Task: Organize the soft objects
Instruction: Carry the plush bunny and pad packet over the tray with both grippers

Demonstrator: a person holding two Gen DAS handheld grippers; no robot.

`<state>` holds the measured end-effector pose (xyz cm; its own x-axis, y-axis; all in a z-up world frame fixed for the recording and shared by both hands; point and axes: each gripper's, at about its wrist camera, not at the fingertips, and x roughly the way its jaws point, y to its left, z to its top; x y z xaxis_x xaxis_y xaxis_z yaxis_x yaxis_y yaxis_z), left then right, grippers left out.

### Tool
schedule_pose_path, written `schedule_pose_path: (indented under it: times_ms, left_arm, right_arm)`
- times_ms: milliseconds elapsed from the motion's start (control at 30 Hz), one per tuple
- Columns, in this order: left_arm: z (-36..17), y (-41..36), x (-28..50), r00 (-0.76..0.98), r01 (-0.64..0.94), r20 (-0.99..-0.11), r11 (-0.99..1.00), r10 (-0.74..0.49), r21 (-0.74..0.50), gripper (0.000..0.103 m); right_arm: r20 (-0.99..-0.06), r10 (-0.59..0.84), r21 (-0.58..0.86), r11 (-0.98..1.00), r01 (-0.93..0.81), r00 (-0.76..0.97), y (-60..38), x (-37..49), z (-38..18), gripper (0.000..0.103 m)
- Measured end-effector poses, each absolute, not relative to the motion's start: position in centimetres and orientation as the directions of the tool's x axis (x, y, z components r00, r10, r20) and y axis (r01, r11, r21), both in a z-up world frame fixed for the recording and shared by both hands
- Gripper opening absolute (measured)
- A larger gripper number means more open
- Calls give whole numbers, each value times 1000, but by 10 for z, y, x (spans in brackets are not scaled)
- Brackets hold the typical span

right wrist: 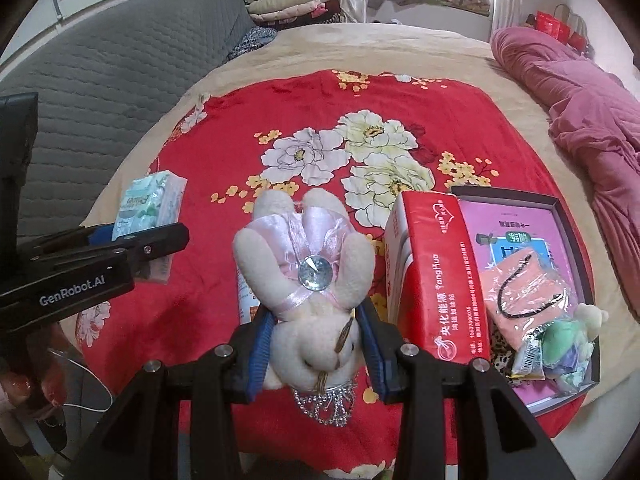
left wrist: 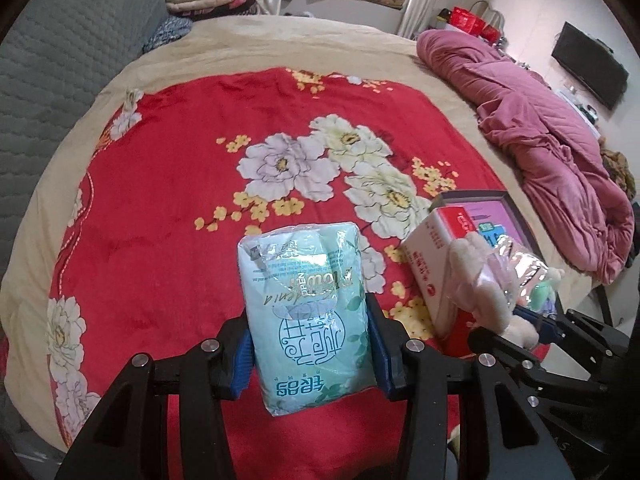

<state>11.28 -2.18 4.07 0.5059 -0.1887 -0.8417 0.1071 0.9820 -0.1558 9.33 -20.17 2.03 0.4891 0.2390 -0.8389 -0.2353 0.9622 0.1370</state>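
So the mint-green tissue pack (left wrist: 310,312) is sitting upright between the blue pads of the left gripper (left wrist: 310,344), both pads pressing into its sides, held up off the bed with its print upside down to the camera. That same pack (right wrist: 150,204) is showing at the left of the right wrist view, sticking out past the black left gripper (right wrist: 132,236).

Meanwhile the right gripper (right wrist: 316,344) is squeezing a cream plush bunny (right wrist: 308,280) by the head, jaws nearly closed on it. The bunny is hanging upside down to that camera, pink satin dress and a big clear gem on its front, a beaded silver crown dangling at the head. From the left wrist view the bunny (left wrist: 490,284) is showing at the right, close by the tissue pack.

Everything is hovering over a red blanket (left wrist: 168,184) with big white flowers, spread on a beige bed. A red and white carton (right wrist: 436,276) is standing just right of the bunny, touching a dark shallow box (right wrist: 576,248) with a purple lining. Inside that box a peach packet in clear wrap (right wrist: 524,292) and a small green plush toy (right wrist: 564,344) are lying together. A rumpled pink quilt (left wrist: 552,136) is bunched along the bed's right side, well apart from both grippers.
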Motion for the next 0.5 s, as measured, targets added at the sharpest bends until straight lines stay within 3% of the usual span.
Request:
schedule_pose_path:
  times_ms: [500]
  left_arm:
    - [77, -65, 94, 538, 199, -808, 968, -238, -153, 49]
  right_arm:
    - [-799, 225, 169, 974, -150, 558, -257, 76, 49, 41]
